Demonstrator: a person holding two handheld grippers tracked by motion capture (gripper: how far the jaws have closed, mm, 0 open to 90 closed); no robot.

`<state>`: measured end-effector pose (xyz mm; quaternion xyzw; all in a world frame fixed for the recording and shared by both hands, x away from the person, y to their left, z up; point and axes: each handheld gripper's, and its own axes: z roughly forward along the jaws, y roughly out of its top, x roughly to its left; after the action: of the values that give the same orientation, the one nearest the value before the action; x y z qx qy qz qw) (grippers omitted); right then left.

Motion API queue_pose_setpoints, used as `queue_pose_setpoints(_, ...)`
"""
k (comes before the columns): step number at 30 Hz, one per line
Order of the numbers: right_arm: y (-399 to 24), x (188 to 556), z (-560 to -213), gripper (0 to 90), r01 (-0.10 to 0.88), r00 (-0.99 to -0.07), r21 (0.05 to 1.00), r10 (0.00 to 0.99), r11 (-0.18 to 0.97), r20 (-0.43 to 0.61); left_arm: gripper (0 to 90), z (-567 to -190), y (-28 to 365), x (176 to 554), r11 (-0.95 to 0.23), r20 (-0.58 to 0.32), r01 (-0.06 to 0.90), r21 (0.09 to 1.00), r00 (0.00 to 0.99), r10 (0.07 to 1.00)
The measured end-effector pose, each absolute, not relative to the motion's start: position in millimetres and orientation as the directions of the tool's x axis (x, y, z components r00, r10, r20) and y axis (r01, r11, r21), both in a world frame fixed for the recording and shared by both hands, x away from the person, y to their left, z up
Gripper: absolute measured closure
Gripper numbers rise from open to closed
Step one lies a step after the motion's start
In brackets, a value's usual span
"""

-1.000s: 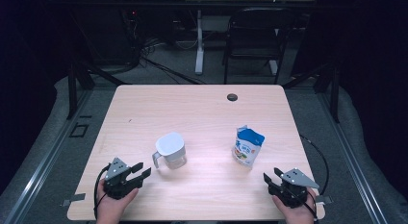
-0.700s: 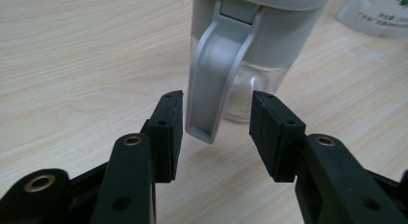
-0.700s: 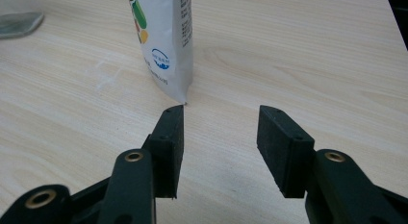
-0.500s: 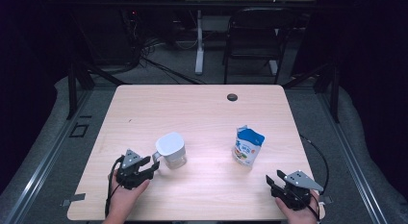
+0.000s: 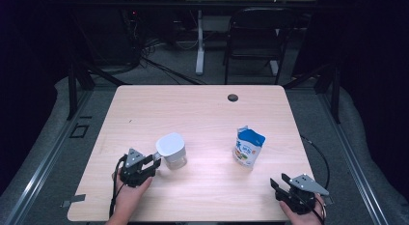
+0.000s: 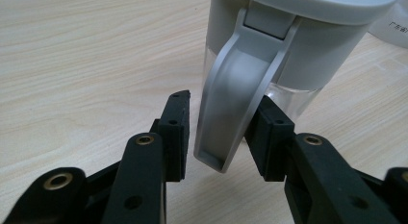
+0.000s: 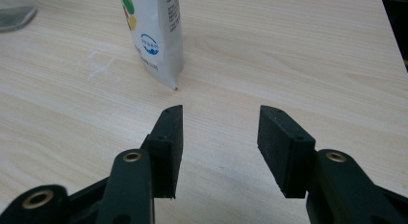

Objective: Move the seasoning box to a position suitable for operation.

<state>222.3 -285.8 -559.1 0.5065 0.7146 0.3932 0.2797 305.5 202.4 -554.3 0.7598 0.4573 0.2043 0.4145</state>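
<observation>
A pale wooden table (image 5: pixel 202 114) lies in front of you, with dark floor and a black chair (image 5: pixel 253 39) beyond its far edge. Right of centre stands a blue and white pouch (image 5: pixel 248 147), upright. Left of centre stands a clear jug (image 5: pixel 171 150) with a grey lid, its grey handle (image 6: pixel 233 104) turned toward your left hand.

Your left gripper (image 5: pixel 153 162) sits at the jug's near left side. Its jaws have just been closing, with the handle between them. The right-hand pad meets the handle's edge; the left-hand pad stands just clear, so nothing is clamped yet.

Your right gripper (image 5: pixel 279 182) rests at the table's near right corner, jaws apart and empty, aimed at the pouch, well short of it.
</observation>
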Motion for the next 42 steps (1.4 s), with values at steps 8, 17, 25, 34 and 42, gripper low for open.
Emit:
queue_pose_setpoints(8,-287,218,-559,52.0,0.499,-0.326,0.849,0.945,0.175,-0.004,64.7,-554,200,312,-0.225,-0.072,0.520,0.824,0.491,0.868)
queue_pose_setpoints(17,-288,216,-559,51.8,0.500,-0.328,0.847,0.945,0.182,-0.010,66.8,-553,198,316,-0.231,-0.055,0.516,0.825,0.481,0.875)
queue_pose_setpoints(25,-288,216,-560,51.7,0.501,-0.327,0.846,0.945,0.184,-0.012,67.5,-553,198,317,-0.244,-0.043,0.511,0.824,0.485,0.873)
queue_pose_setpoints(34,-289,217,-561,51.6,0.503,-0.327,0.846,0.945,0.177,-0.003,67.9,-553,198,317,-0.254,-0.035,0.506,0.824,0.494,0.869)
queue_pose_setpoints(42,-290,217,-561,51.5,0.508,-0.325,0.842,0.946,0.181,-0.007,68.4,-552,198,316,-0.276,-0.026,0.506,0.817,0.510,0.860)
